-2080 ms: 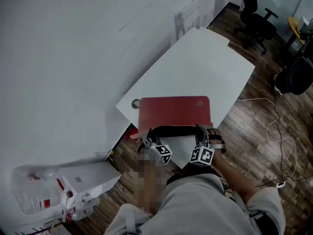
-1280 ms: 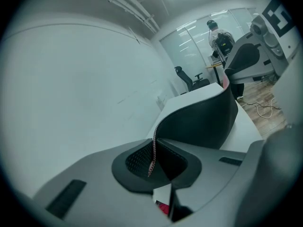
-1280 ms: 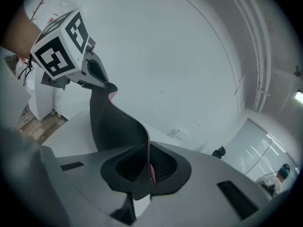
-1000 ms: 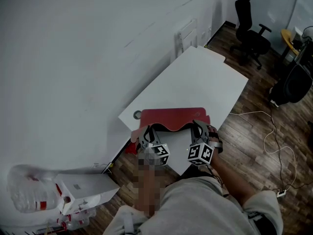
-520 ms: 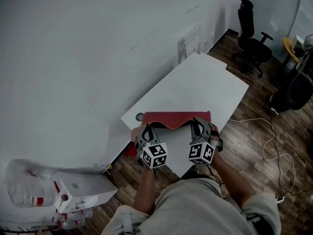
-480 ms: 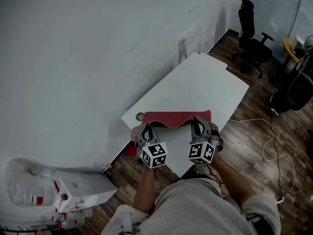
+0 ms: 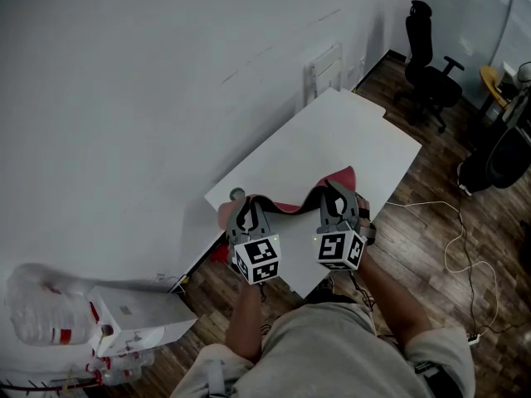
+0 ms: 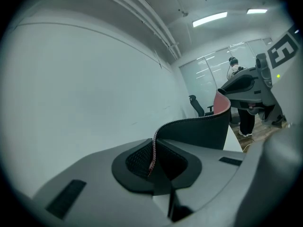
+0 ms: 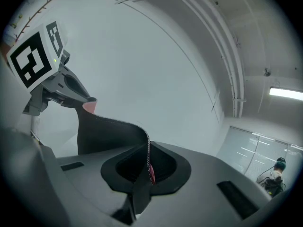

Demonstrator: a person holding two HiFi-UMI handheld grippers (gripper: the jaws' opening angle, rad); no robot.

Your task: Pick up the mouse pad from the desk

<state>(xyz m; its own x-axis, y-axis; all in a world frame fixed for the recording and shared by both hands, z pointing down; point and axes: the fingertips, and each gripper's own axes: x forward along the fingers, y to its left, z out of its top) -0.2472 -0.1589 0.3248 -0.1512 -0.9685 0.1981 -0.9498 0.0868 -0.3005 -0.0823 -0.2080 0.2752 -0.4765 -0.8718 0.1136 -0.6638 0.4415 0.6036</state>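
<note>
- Wood-plank floor [image 7: 431, 214] and a plain white wall [image 7: 124, 98] make up most of the room.
- White desk [image 7: 332, 139] stands against the wall and runs from the near left to the far right.
- Person [image 7: 332, 351] stands at the desk's near end with a gripper in each hand.
- Black office chair [image 7: 427, 48] stands far right, well apart from the desk.
- Mouse pad [image 7: 340, 181] has a red top and a black underside. It is held up over the near end of the desk, strung between the two grippers and sagging in the middle. Cannot tell whether its far edge touches the desk.
- Left gripper [image 7: 247, 207]: jaws clamped tight on the pad's left end, with the stitched edge pinched between them [image 8: 152, 159].
- Right gripper [image 7: 326, 192]: jaws likewise closed on the pad's right end, gripping its edge [image 9: 147, 167]. Both grippers point roughly level.
- Thin white cable [image 7: 465, 239] loops over the floor to the right of the desk.
- Small round grommet [image 7: 237, 194] sits in the desktop, just left of the pad.
</note>
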